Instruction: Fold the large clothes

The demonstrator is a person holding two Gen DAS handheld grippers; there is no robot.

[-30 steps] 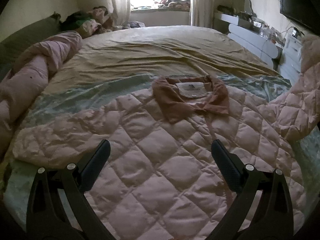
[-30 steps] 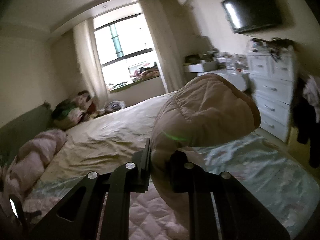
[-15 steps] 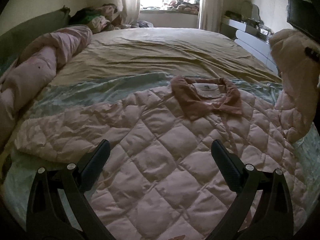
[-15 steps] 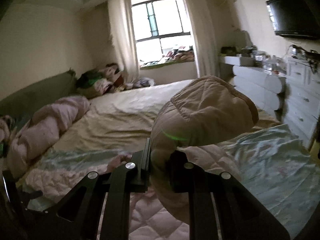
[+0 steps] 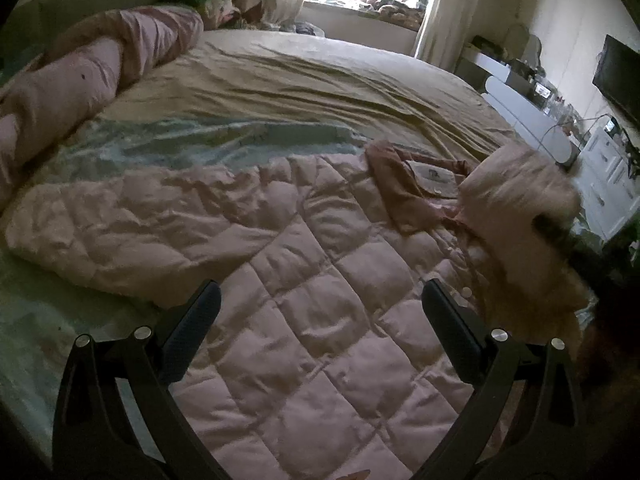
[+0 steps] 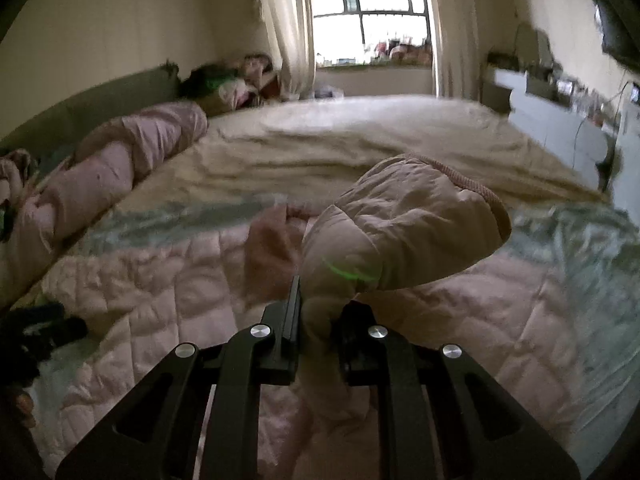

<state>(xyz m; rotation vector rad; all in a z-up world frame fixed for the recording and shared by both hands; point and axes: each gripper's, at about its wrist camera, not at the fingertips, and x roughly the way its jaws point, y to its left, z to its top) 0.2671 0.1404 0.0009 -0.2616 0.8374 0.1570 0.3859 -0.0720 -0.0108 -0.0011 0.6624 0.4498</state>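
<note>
A pink quilted jacket (image 5: 304, 280) lies spread on the bed, its darker pink collar (image 5: 412, 184) with a white label toward the far side. One sleeve (image 5: 120, 232) stretches out flat to the left. My right gripper (image 6: 318, 320) is shut on the other sleeve (image 6: 404, 232), whose cuff end bulges above the fingers; in the left wrist view that sleeve (image 5: 516, 216) hangs lifted over the jacket's right side, next to the collar. My left gripper (image 5: 320, 328) hovers open above the jacket's body, with nothing between its fingers.
The bed has a tan sheet (image 5: 304, 80) and a pale green cover (image 5: 192, 140). A rolled pink duvet (image 5: 80, 76) lies along the left edge. White drawers (image 5: 608, 184) and a TV (image 5: 620, 72) stand at the right, a window (image 6: 372, 24) at the far end.
My right gripper has carried the sleeve down and leftward over the jacket, toward the collar. My left gripper drifted sideways and a little lower, still open.
</note>
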